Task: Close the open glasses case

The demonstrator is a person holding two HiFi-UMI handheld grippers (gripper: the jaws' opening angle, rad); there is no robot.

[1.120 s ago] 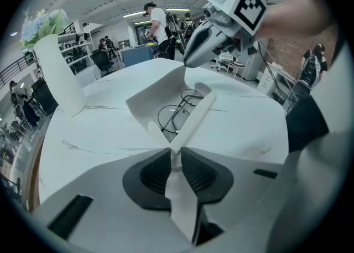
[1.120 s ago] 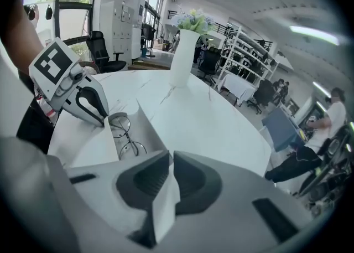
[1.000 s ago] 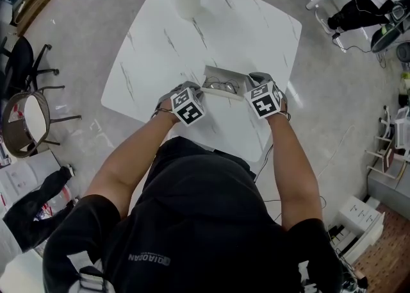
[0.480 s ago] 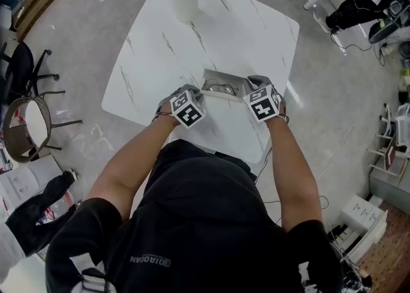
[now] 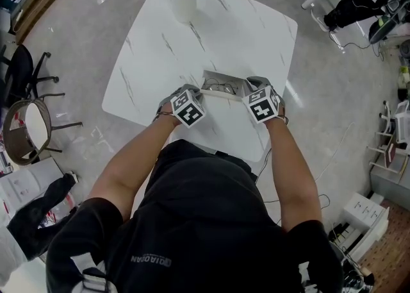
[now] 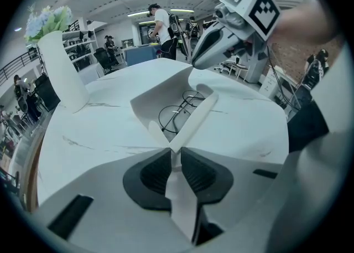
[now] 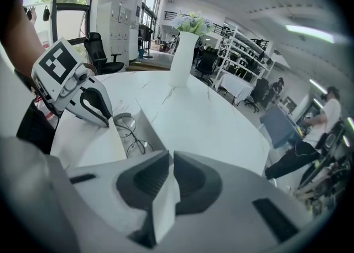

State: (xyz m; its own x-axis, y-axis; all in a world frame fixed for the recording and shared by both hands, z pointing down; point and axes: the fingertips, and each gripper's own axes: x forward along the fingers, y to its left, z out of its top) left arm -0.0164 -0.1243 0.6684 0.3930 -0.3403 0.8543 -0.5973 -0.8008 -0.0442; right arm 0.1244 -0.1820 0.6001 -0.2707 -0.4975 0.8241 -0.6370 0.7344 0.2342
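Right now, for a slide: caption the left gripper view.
Left claw pinches a flap of the open white glasses case, wire-framed glasses inside; right claw grips its far end.

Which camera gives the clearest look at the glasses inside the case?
The left gripper view: the glasses lie plainly inside the open case. The right gripper view shows them partly hidden by the case; the head view shows them tiny.

Head view steeply down on table [image 5: 211, 35], gripper views low, facing each other across glasses case [image 5: 221, 86]
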